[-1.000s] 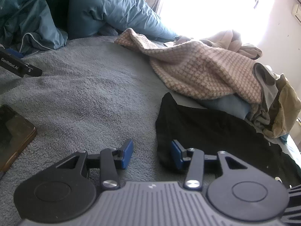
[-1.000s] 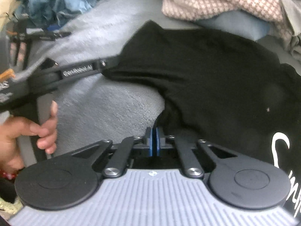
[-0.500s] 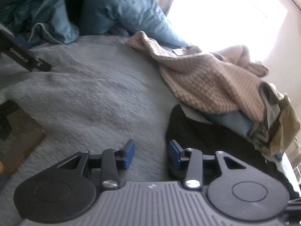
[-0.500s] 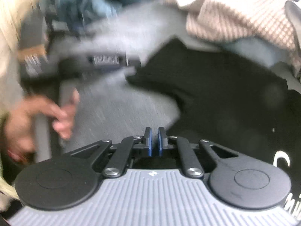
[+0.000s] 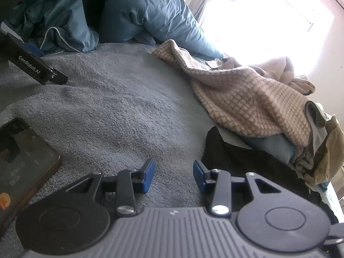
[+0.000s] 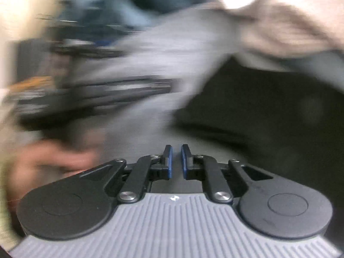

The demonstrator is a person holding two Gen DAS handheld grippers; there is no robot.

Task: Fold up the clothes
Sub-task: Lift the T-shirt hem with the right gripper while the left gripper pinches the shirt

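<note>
A black shirt (image 5: 247, 161) lies on the grey blanket (image 5: 118, 107), its corner just right of my left gripper (image 5: 173, 175). That gripper is open over bare blanket with nothing between its blue pads. The right wrist view is heavily blurred. There my right gripper (image 6: 176, 161) has its pads almost together, and dark cloth of the black shirt (image 6: 268, 111) runs in between them. A pink checked knit (image 5: 258, 99) is draped over the clothes behind the shirt. Left of my right gripper I see a hand (image 6: 53, 161) and the blurred black bar of the other gripper (image 6: 107, 90).
A phone (image 5: 19, 157) lies on the blanket at the left. Beyond it a black bar marked GenRobot.AI (image 5: 34, 66) reaches in from the left edge. Teal pillows (image 5: 139, 10) fill the back. A heap of mixed clothes (image 5: 322, 150) sits at the right, under a bright window.
My right gripper has swept sideways, its view going from sharp to blurred, and its pads have parted by a sliver. The left view has tilted slightly; the shirt now sits further right in it.
</note>
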